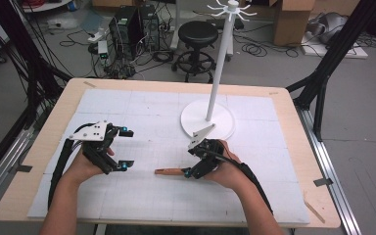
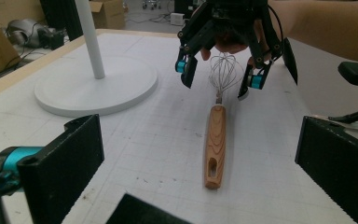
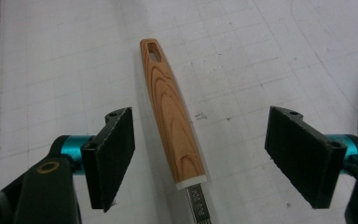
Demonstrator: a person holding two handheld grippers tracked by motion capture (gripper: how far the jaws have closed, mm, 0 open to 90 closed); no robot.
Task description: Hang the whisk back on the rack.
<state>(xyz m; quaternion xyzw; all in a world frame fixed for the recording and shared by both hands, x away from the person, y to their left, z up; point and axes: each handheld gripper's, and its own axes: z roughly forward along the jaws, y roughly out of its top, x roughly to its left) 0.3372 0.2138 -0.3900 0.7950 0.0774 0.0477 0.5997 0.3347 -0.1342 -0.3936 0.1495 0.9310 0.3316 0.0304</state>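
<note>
On the left of the table (image 1: 54,147), over the white mat (image 1: 142,112), the left gripper (image 1: 126,148) hangs in the person's left hand (image 1: 85,164) with its jaws wide apart and nothing between them; its own view shows the two black pads (image 2: 63,161) low at either side, with bare gridded mat between them

Right of it, near the middle of the mat, lies the whisk (image 2: 216,140), flat on the surface. Its wooden handle (image 1: 169,172) points toward the left gripper, the end with the hanging slot nearest to it, and the wire head (image 2: 223,70) lies at the far end, under the right gripper (image 2: 218,79)

That gripper (image 1: 196,171), held in the right hand (image 1: 227,169), is tipped down over the whisk. Its jaws stand fairly wide and astride the tool, one on each side, where the handle meets the metal neck (image 3: 196,203). In its own view the pads (image 3: 114,151) are clear of the wood on both sides, so nothing is gripped

Behind the right hand, further back on the mat, stands a white stand (image 1: 210,122) with a round base, a tall pole and hooks at the top, well apart from the whisk
</note>
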